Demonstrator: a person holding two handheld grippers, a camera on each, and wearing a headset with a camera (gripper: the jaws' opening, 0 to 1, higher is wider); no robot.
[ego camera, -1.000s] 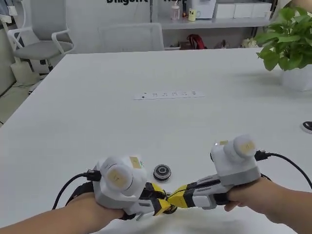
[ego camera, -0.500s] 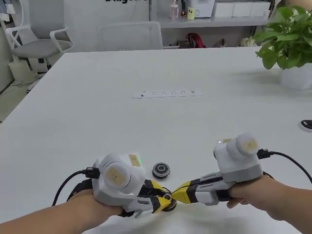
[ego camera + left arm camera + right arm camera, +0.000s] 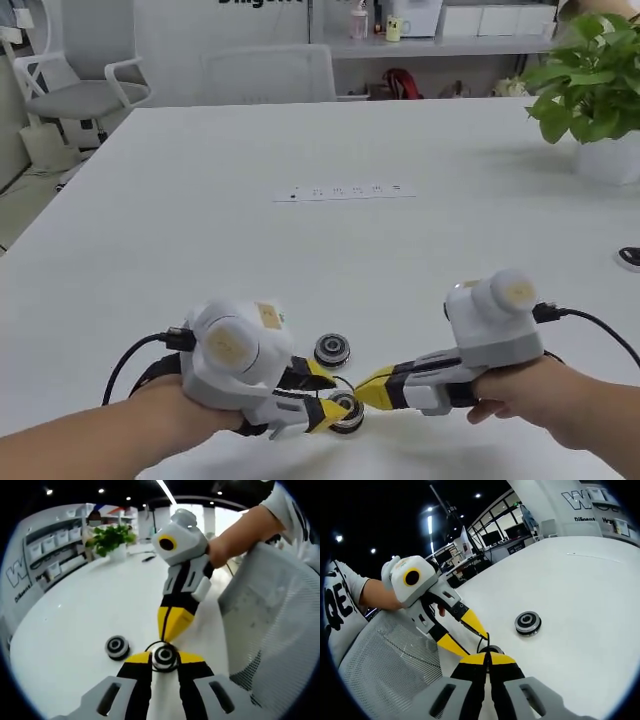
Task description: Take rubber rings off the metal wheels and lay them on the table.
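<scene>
One wheel in left tongs, right tongs pinching ring

I stand beside the person. The head view looks from over the near edge of the white table, forward and down, so the far edge, a plant and shelves stand at its top. The left gripper and the right gripper lie low and close under it. The left gripper view sits just above the table and faces the person's right, very near the wheel held in its own jaws. The right gripper view faces the opposite way, equally near, its jaws closed on a thin rubber ring. All three views share this meeting spot and the loose wheel beside it.
</scene>
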